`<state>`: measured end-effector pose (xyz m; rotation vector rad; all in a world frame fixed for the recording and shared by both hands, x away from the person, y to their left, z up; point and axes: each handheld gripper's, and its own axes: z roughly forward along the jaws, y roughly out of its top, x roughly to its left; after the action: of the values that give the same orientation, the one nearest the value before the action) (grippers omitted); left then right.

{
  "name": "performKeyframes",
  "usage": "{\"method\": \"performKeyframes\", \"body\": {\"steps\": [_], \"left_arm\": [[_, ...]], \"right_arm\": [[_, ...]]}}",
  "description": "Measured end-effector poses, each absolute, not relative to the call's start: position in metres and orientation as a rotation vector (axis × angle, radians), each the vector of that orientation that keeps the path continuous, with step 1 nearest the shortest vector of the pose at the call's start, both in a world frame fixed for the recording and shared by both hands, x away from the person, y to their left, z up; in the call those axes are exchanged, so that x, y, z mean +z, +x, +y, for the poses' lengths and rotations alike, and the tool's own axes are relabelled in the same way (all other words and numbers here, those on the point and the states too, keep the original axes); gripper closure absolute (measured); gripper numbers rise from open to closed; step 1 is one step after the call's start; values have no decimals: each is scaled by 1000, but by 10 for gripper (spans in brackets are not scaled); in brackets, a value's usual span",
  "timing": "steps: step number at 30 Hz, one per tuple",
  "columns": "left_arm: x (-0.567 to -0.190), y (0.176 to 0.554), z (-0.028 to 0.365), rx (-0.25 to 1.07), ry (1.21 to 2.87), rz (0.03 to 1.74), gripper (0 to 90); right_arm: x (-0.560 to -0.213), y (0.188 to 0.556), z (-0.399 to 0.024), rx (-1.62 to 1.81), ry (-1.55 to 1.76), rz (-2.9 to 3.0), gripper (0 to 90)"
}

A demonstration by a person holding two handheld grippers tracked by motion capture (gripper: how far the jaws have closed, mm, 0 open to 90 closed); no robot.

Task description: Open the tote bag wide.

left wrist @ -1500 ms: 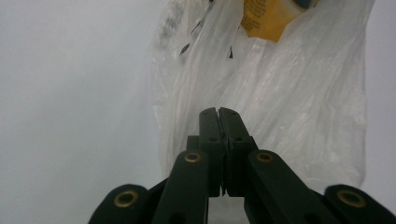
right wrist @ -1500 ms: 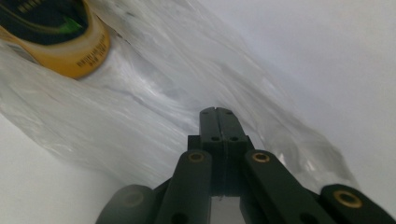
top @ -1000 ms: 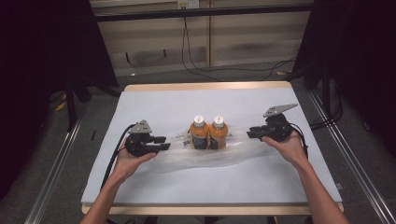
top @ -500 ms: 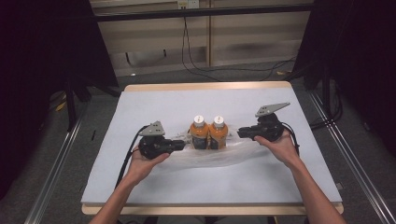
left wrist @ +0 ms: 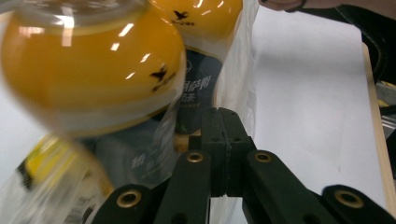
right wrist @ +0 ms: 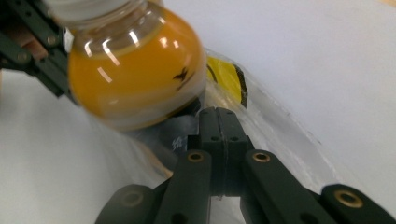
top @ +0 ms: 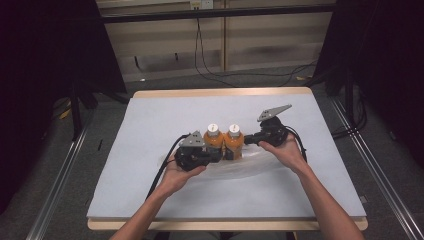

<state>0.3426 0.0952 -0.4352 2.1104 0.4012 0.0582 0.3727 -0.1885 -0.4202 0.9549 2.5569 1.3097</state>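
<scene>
Two-handed work on a clear bag [top: 252, 167] holding two orange bottles, mid-table on the white sheet [top: 150, 120] and slightly nearer the person. At left, the left gripper [top: 214, 153] presses in against the bag's left end, just beside the left bottle [top: 213, 141]. Its jaws have just been closing and now stand together. In the left gripper view the tips [left wrist: 223, 116] meet right at the crinkled film [left wrist: 239, 70], apparently with a fold of it pinched between them, though plastic this thin leaves that short of certain.

Centre: the bottles stand upright, touching side by side, white caps up, the right bottle [top: 234, 140] level with its twin. The loose bag spreads flat on the sheet around and in front of them.

At right, the right gripper [top: 251, 140] mirrors the left. Its jaws have also just been closing and are now together, tips [right wrist: 217, 114] at the film [right wrist: 285, 135] below the bottle's shoulder, again seemingly nipping a fold.

As to progress, the approach looks done and the hold on both ends looks made. What remains, by the look of it, is the real work — drawing the film up or open around the bottles — and nothing has been lifted yet: bag and bottles rest on the sheet
</scene>
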Motion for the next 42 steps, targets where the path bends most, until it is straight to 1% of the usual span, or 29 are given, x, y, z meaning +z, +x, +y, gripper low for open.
{"method": "performKeyframes", "body": {"steps": [6, 9, 14, 17, 24, 29, 36, 42], "left_arm": [[-445, 347, 85, 74, 2120, 409, 900], [-450, 347, 80, 104, 2163, 411, 900], [-460, 345, 77, 105, 2174, 415, 900], [-469, 343, 74, 109, 2209, 411, 900], [-474, 340, 76, 116, 2224, 397, 900], [-477, 337, 79, 124, 2240, 417, 900], [-485, 333, 80, 117, 2280, 391, 900], [-485, 331, 78, 102, 2279, 376, 900]], "right_arm": [[-429, 383, -180, 1305, 969, 2567, 900], [-441, 388, -174, 1267, 987, 2598, 900], [-447, 392, -172, 1264, 1016, 2607, 900], [-456, 396, -169, 1253, 1040, 2618, 900], [-474, 405, -161, 1213, 1088, 2651, 900], [-483, 410, -159, 1190, 1112, 2675, 900], [-485, 416, -154, 1194, 1124, 2669, 900], [-484, 423, -151, 1170, 1149, 2651, 900]]}}
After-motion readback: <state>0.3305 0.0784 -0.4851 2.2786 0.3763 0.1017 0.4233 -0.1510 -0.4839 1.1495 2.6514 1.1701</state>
